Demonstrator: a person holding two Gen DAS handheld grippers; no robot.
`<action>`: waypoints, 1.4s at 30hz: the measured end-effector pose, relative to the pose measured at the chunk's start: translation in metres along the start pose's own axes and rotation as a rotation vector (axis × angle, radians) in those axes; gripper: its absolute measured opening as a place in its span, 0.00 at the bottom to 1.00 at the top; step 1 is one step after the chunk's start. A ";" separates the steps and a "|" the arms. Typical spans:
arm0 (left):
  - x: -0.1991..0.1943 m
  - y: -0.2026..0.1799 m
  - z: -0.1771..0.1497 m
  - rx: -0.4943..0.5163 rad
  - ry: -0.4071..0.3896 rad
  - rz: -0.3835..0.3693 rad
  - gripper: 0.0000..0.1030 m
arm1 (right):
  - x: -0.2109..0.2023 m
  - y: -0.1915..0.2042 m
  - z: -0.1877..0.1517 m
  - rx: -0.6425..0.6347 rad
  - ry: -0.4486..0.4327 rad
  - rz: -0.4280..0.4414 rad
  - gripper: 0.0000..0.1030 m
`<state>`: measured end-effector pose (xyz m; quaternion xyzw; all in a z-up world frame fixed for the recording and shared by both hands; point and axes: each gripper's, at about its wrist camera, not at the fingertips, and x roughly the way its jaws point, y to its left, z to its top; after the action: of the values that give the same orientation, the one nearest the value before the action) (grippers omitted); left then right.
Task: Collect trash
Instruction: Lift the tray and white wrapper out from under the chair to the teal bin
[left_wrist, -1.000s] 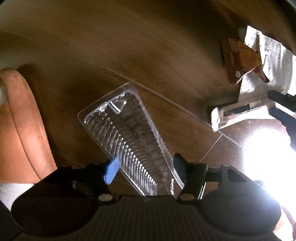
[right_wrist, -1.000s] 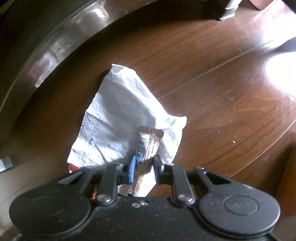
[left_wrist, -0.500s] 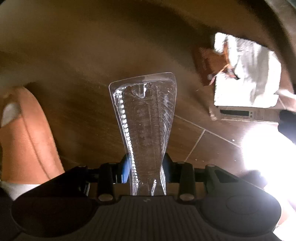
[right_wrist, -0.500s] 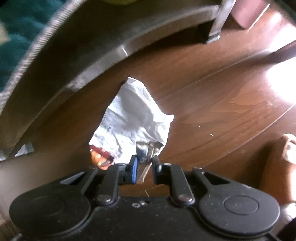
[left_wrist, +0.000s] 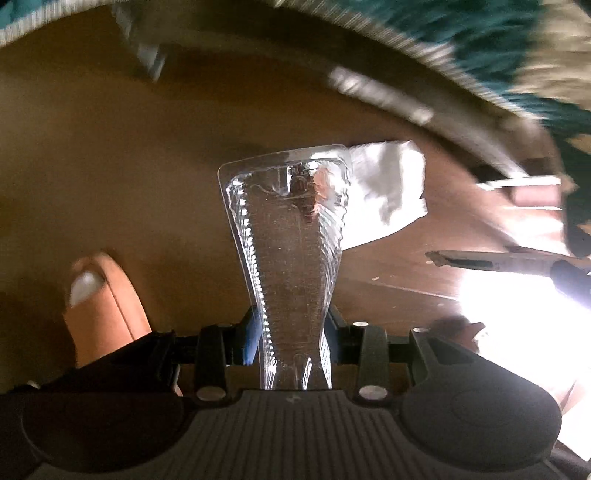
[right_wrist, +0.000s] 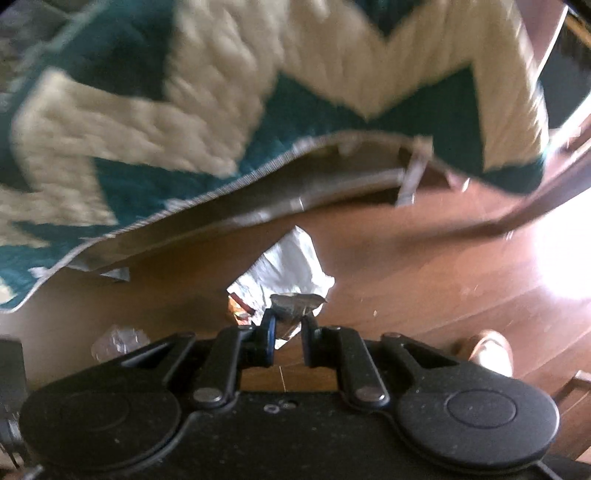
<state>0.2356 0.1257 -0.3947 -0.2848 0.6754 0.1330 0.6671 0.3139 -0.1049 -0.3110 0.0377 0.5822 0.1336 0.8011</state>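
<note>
My left gripper (left_wrist: 291, 328) is shut on a long clear plastic tray (left_wrist: 291, 236) and holds it up off the wooden floor. My right gripper (right_wrist: 288, 328) is shut on a small silver wrapper (right_wrist: 295, 302), also lifted; the wrapper and the right gripper's tip show at the right of the left wrist view (left_wrist: 491, 260). A crumpled white paper (right_wrist: 288, 266) lies on the floor beyond the right gripper and shows behind the tray in the left wrist view (left_wrist: 388, 192). An orange-brown wrapper (right_wrist: 238, 306) peeks from under the paper.
A bed with a teal and cream quilt (right_wrist: 221, 110) overhangs the floor behind the paper. A metal bed leg (right_wrist: 410, 177) stands at the back. An orange slipper (left_wrist: 107, 306) is at the left. The clear tray shows low left in the right wrist view (right_wrist: 118, 339).
Both grippers have risen from the floor with their items and tilted up, so the bed and quilt have come into view. The left gripper closed on the tray a second ago.
</note>
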 end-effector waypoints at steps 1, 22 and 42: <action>-0.015 -0.005 -0.003 0.025 -0.030 -0.012 0.34 | -0.017 0.002 -0.003 -0.022 -0.030 0.006 0.12; -0.305 -0.152 -0.088 0.481 -0.531 -0.193 0.34 | -0.347 -0.030 -0.044 -0.187 -0.639 0.058 0.12; -0.517 -0.426 -0.202 0.927 -0.844 -0.443 0.34 | -0.576 -0.164 -0.047 -0.084 -1.083 -0.195 0.11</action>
<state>0.2813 -0.2217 0.2107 -0.0240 0.2689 -0.2111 0.9394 0.1322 -0.4154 0.1698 0.0149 0.0819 0.0434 0.9956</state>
